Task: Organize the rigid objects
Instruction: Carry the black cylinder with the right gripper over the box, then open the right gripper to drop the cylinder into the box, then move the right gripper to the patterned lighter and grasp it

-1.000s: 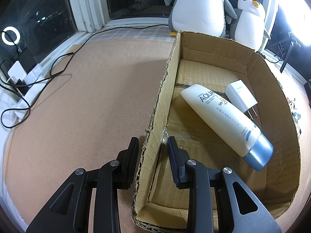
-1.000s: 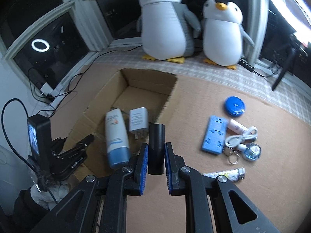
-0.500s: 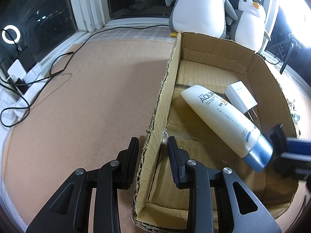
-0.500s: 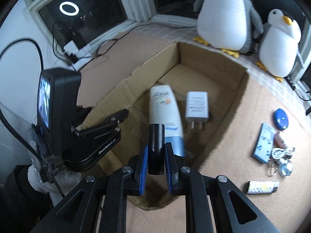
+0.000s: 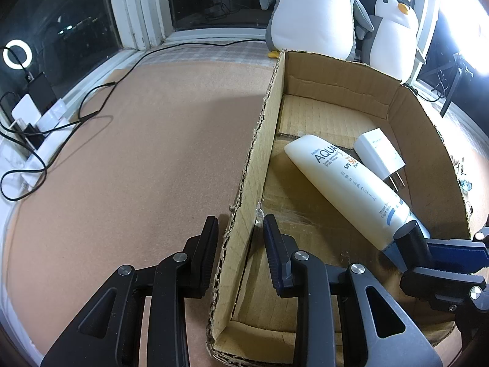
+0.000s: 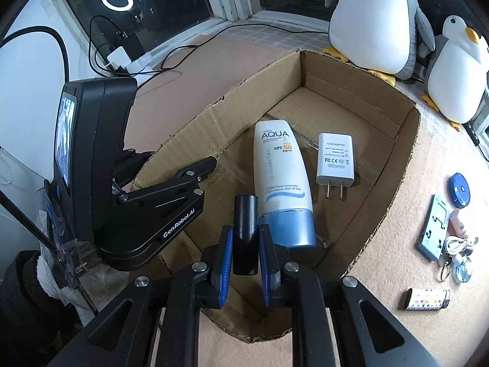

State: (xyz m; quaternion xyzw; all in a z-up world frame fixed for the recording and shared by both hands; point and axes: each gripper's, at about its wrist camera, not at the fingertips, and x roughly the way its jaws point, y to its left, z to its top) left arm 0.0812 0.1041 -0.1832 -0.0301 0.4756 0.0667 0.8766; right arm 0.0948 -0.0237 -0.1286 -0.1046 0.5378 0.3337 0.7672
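The left tongs (image 5: 240, 235) straddle the near left wall of the cardboard box (image 5: 259, 153), one finger outside and one inside, closed on that wall in the lower middle of the left wrist view. The right tongs (image 6: 245, 238) grip a short black cylinder (image 6: 245, 235) between their blue pads (image 6: 224, 260) — it stands roughly along the fingers, its far end poking out past the tips, at the lower centre of the right wrist view and over the box's near end. In the left wrist view the same cylinder shows at the lower right, its end just beside the blue cap of the sunscreen tube (image 6: 279, 177); I cannot tell whether it touches the cap.

The tube lies flat on the box floor, white body marked AQUA and SPF 50, cap towards the near end. Just beside it, to the right in the right wrist view, a white plug adapter (image 6: 335, 159) lies flat with its two prongs pointing towards the near end — close to the tube, and whether they touch is unclear.

Outside the box, on the brown worktop (image 6: 382, 260) at the right edge of the right wrist view, lie a round blue disc (image 6: 460, 189), a light blue flat rectangular item (image 6: 435, 226), a cluster with a white cord and a key ring (image 6: 457, 253), and a patterned lighter (image 6: 426, 298) nearest the bottom. Two plush penguins (image 6: 376, 15) stand beyond the box's far end, by the window.
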